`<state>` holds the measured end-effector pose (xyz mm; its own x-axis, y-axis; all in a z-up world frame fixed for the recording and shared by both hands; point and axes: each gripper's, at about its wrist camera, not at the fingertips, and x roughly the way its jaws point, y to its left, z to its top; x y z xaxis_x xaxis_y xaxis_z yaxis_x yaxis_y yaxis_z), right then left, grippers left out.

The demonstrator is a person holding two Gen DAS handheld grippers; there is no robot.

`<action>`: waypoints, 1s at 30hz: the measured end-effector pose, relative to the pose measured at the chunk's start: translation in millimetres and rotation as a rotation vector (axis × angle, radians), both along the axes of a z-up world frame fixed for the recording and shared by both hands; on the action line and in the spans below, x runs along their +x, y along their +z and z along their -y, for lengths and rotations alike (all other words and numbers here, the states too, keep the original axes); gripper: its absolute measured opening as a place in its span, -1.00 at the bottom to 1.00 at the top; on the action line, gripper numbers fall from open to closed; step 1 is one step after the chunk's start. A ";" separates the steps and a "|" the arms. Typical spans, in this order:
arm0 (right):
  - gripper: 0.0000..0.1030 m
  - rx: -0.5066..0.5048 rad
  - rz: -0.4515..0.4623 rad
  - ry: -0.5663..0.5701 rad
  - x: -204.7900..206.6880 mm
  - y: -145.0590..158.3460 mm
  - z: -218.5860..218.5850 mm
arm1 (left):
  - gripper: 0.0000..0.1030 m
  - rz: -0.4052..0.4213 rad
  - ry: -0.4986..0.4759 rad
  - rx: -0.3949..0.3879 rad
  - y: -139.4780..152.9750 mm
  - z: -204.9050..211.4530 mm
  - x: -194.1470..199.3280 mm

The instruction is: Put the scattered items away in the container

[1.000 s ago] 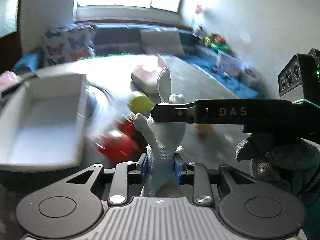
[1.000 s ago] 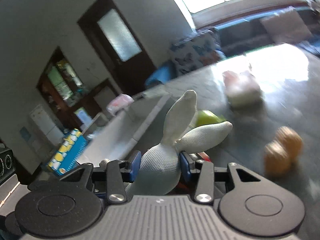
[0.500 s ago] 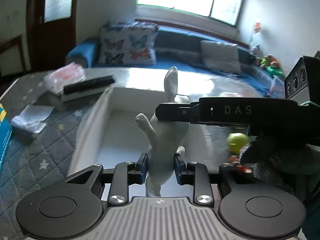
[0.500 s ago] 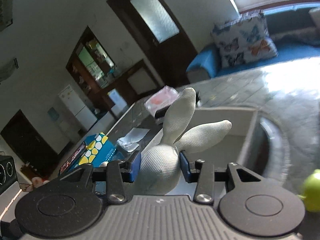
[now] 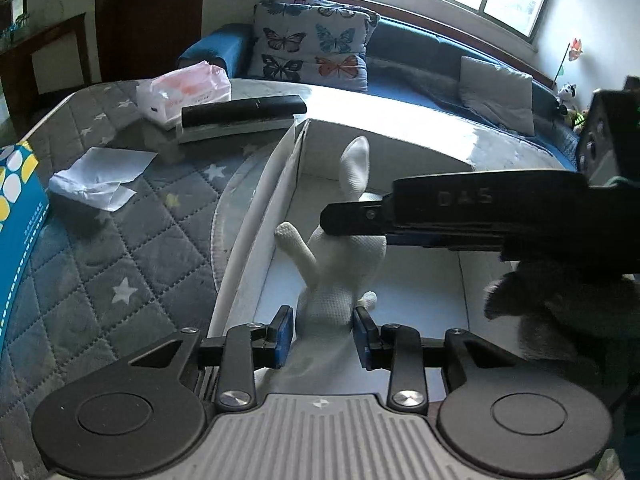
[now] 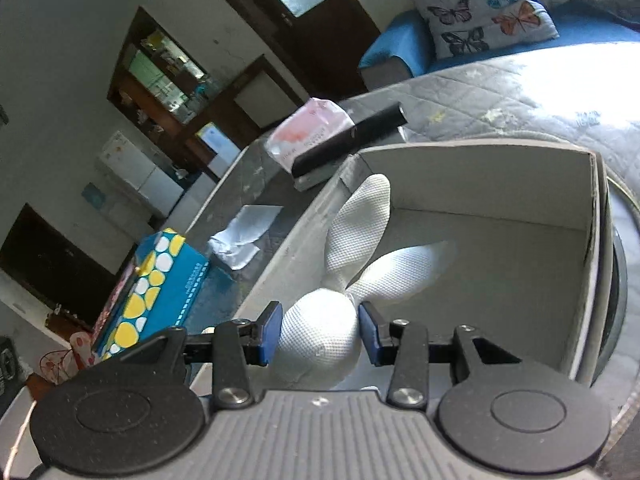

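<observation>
Where the left wrist view looks down on a star-quilted grey table [image 5: 132, 248] before a blue sofa [image 5: 420, 52], the left gripper [image 5: 323, 334] has its jaws opening around one white plush rabbit [image 5: 344, 256] over the white box [image 5: 256, 216]. From the right wrist view, the right gripper [image 6: 319, 334] stays clamped on the rabbit's head [image 6: 320, 336], two ears over the box's roomy floor, one blue carton [image 6: 160, 280] left of its rim.

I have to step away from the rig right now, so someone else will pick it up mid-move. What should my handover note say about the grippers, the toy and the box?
Left gripper: jaws opening around the body of the white rabbit toy; pads look just clear of it.
Right gripper: shut on the rabbit's head, ears pointing into the white box.
Position: rabbit hangs over the box interior, not yet set down.
Done: toy carried to the container.
Left: lower it, release the right grip, withdraw both grippers. No other scattered items show in these views; check the table beyond the box.
</observation>
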<state>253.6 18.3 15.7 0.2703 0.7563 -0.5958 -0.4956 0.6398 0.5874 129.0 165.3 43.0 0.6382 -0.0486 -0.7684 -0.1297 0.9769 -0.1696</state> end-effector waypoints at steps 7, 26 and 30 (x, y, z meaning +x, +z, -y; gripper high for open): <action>-0.13 -0.019 -0.018 -0.004 5.8 -3.6 -4.7 | -0.33 0.041 0.049 -0.019 14.5 -9.8 -16.9; 0.09 -0.005 0.171 -0.005 -31.9 44.7 46.9 | -0.33 0.167 -0.028 -0.055 37.8 24.0 -46.6; 0.19 -0.009 0.247 -0.040 -55.0 57.2 84.1 | -0.33 0.182 -0.072 -0.070 37.6 41.3 -55.4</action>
<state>198.6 -65.8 72.9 0.4384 0.7367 -0.5149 -0.5971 0.6669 0.4457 73.6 124.1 80.7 0.7593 -0.1478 -0.6338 -0.0214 0.9677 -0.2513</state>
